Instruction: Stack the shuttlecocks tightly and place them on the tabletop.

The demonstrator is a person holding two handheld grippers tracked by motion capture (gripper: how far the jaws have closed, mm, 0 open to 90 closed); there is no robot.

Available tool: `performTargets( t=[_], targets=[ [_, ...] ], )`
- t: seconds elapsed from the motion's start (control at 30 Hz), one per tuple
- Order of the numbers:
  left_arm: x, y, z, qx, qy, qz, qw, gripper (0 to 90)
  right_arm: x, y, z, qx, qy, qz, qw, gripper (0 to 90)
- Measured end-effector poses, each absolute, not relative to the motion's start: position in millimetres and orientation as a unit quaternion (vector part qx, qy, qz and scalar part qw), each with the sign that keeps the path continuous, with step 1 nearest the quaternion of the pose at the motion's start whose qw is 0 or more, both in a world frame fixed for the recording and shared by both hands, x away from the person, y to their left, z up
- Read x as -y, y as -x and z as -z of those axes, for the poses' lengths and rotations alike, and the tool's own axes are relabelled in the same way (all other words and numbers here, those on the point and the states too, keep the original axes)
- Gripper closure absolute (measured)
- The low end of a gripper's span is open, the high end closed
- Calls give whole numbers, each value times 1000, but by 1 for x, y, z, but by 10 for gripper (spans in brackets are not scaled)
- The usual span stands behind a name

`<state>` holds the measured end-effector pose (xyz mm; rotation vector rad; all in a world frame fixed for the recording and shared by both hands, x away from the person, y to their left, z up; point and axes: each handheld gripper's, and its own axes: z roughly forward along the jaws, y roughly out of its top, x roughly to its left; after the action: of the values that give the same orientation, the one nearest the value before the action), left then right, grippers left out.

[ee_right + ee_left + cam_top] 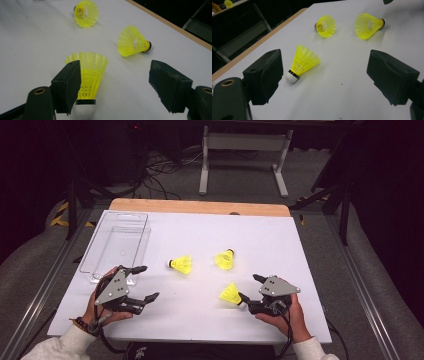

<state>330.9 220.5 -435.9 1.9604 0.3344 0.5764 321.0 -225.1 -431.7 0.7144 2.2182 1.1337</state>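
Three yellow shuttlecocks on white table

Near-right shuttlecock on its side; left one and far one likewise, well apart.

The high view looked forward and down over the whole counter from its near edge. Both gripper views looked low and close across it, sharing three yellow shuttlecocks.

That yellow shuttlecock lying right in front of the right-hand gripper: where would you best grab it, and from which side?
Probably at the stiff neck where the white cork meets the yellow skirt, coming in cork-end first. The shuttlecock lies on its side with the cork toward the right gripper, between the open jaws. The flared mesh skirt looks soft and might squash, so clamp low across the narrow end.
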Motion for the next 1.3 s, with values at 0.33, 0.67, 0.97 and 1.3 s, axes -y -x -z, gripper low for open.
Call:
performTargets(
  t=[0.33, 0.67, 0.97, 1.3],
  targets=[
    [-248, -322, 444, -166, -815, -237, 502, 120, 221, -318, 439, -835, -266, -408, 257, 289],
    [-270, -311, 451, -182, -810, -226, 509, 86, 210, -317, 450, -856, -257, -388, 225, 301],
    [-275, -309, 453, -186, -812, -223, 506, 82, 209, -324, 460, -866, -271, -367, 204, 298],
    [-276, -311, 454, -183, -813, -218, 508, 82, 207, -328, 466, -875, -278, -351, 184, 377]
  ],
)
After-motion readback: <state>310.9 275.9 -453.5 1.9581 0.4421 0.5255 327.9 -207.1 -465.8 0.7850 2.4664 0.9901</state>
